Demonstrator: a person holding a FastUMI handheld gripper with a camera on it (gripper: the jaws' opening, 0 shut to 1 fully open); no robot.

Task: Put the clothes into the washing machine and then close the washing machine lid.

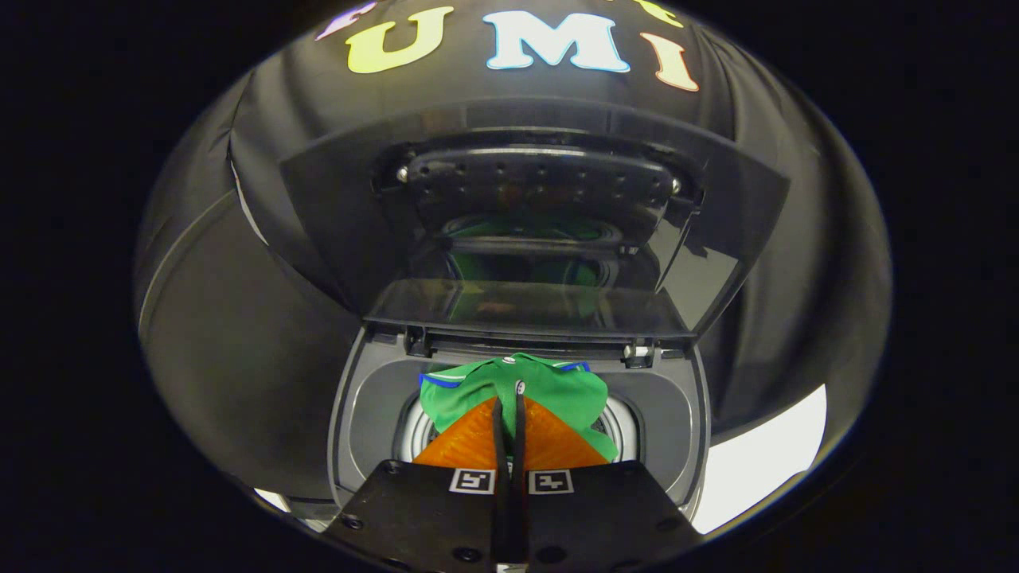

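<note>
A green garment [549, 390] with blue trim hangs from my gripper [509, 402], whose two fingers are pressed together on a fold of the cloth. The garment drapes just over the round drum opening [621, 430] of a grey top-loading washing machine [374, 406], directly below and ahead of the fingers. The machine's dark glossy lid [541, 231] stands raised upright beyond the garment, and the green cloth is mirrored in it. The fingers hide the lower part of the garment.
The lid's hinges [637, 354] sit at the back rim of the machine, just beyond the garment. Black booth cloth surrounds the machine on the left, right and behind. A pale patch of floor [764, 461] shows to the right of the machine.
</note>
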